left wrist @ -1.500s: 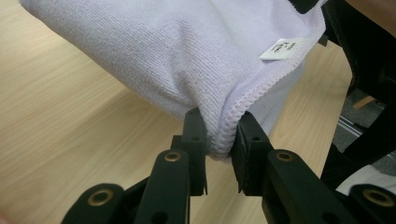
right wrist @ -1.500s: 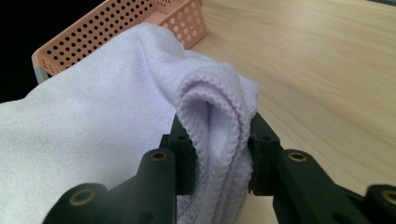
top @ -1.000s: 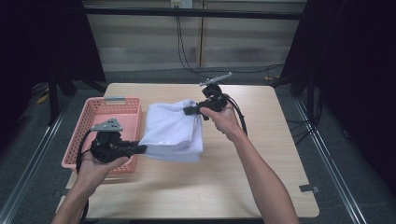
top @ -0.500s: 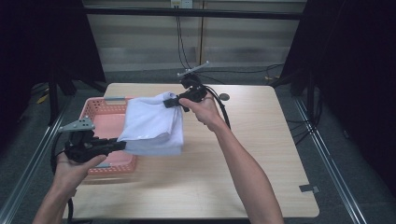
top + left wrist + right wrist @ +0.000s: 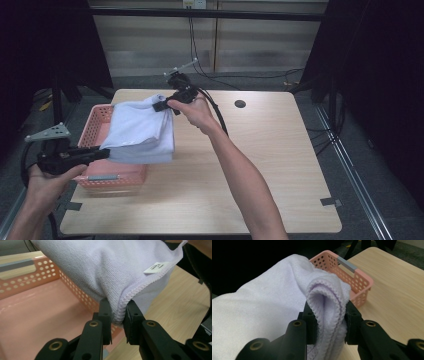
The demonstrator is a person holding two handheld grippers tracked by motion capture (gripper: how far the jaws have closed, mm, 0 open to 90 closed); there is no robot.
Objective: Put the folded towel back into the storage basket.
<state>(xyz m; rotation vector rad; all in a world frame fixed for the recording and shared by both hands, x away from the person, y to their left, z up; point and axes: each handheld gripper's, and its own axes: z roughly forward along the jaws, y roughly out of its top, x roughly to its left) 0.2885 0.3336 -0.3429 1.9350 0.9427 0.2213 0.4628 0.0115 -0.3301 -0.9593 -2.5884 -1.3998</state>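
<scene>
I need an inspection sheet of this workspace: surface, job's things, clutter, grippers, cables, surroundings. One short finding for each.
Surface: wooden table, round hole near the far edge.
Job's things: folded white towel held up over the pink basket.
Clutter: nothing seen.
Grippers: left gripper shut on the towel's near corner; right gripper shut on its far edge.
Cables: black cable trails from the right gripper.
Surroundings: dark curtains, grey floor, tape marks at the table's corners.
</scene>
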